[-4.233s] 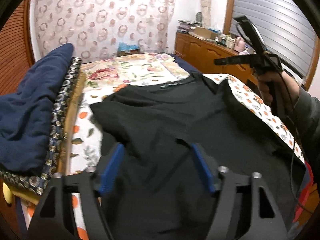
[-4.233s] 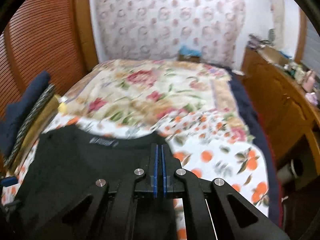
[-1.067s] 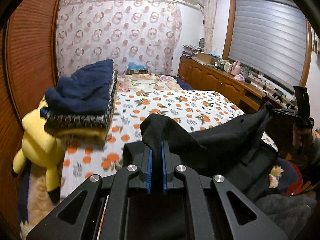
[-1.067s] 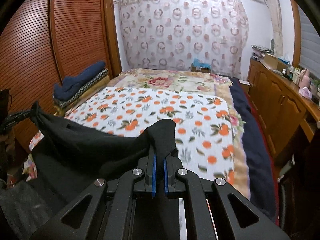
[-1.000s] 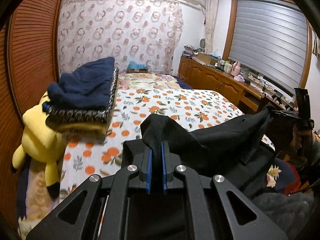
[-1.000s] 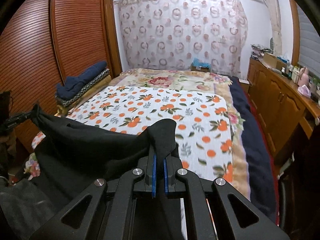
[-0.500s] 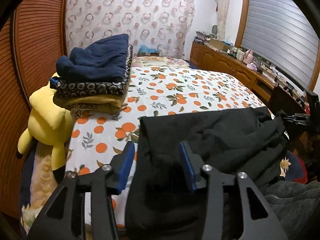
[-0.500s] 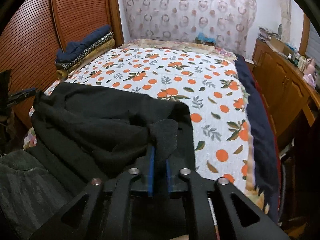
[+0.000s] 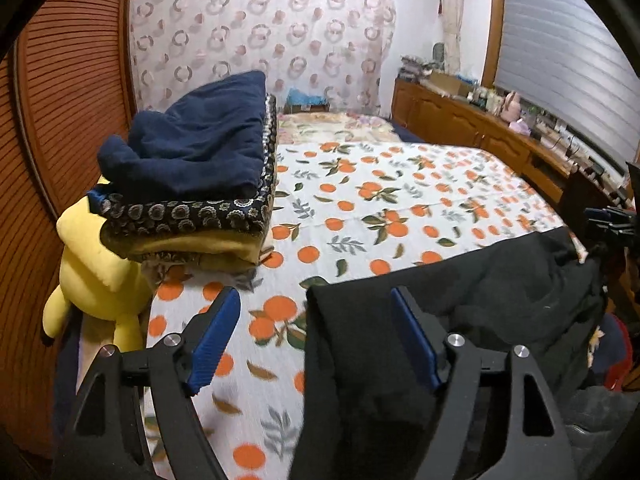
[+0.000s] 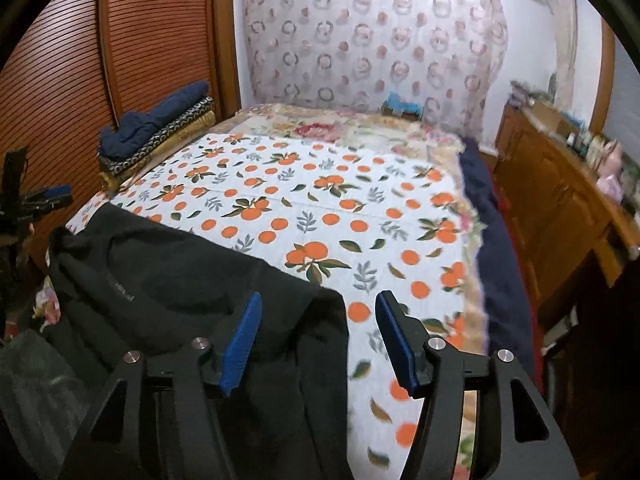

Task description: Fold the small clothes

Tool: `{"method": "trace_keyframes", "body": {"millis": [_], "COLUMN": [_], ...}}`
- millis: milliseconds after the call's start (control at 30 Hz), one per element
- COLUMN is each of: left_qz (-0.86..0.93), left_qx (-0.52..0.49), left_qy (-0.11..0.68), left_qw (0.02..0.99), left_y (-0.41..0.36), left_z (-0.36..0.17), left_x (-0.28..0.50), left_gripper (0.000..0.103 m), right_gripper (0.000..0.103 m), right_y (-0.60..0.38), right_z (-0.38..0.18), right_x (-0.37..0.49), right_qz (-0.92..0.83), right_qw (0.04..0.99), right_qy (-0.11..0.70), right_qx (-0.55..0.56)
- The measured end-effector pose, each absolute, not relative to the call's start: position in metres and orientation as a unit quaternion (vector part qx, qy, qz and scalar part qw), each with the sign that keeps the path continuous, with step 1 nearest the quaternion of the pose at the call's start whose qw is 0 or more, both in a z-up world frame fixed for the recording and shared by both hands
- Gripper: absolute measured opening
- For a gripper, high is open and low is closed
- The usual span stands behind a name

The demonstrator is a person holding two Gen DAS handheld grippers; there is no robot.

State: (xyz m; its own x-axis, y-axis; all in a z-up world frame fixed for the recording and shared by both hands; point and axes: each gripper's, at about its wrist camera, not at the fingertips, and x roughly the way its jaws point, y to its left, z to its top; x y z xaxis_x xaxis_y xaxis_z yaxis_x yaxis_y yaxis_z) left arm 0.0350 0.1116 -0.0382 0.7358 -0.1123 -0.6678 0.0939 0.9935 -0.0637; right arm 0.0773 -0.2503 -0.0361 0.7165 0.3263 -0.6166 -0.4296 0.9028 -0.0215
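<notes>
A black T-shirt (image 9: 472, 300) lies folded over along the near edge of the bed, on the orange-print sheet (image 9: 400, 200). My left gripper (image 9: 316, 320) hangs over its left corner with jaws opening; the cloth lies loose between the blue pads (image 9: 216, 332), which do not press it. In the right wrist view the same black T-shirt (image 10: 168, 280) spreads to the left. My right gripper (image 10: 318, 332) is over its right corner, jaws opening, the cloth slack beneath them. Each gripper shows at the edge of the other's view.
A stack of folded clothes (image 9: 192, 184), navy on top, sits at the bed's left side beside a yellow plush toy (image 9: 92, 276). A wooden louvred wardrobe (image 10: 80, 60) stands left. A wooden dresser (image 10: 560, 184) runs along the right. A navy blanket (image 10: 492, 240) edges the bed.
Both grippers were shut on the shirt's corners, holding it up. They have come down and forward, laid it on the bed and spread their jaws, so the cloth has dropped free.
</notes>
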Motion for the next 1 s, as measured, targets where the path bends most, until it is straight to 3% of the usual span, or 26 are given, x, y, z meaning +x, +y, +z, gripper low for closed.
{"method": "trace_keyframes", "body": {"millis": [500,900,1000], "left_qz": [-0.060,-0.079,-0.090], "left_qx": [-0.028,-0.033,-0.035], "left_qy": [0.441,0.439,0.439], "left_qw": [0.895,0.894,0.893], "left_y": [0.117,0.114,0.111], "left_z": [-0.080,-0.081,-0.080], "left_x": [0.075,0.071,0.072], "left_gripper": [0.077,0.063,0.053], "right_gripper": [0.061,0.061,0.059], "right_y": [-0.234,-0.229,-0.222], "right_z": [-0.082,-0.086,-0.087], "right_x": [0.142,0.138,0.132], "right_qz": [0.222,0.222,0.225], "right_qw": [0.895,0.896,0.894], "right_qy": [0.384,0.382,0.380], "right_qx": [-0.049,-0.052,-0.069]}}
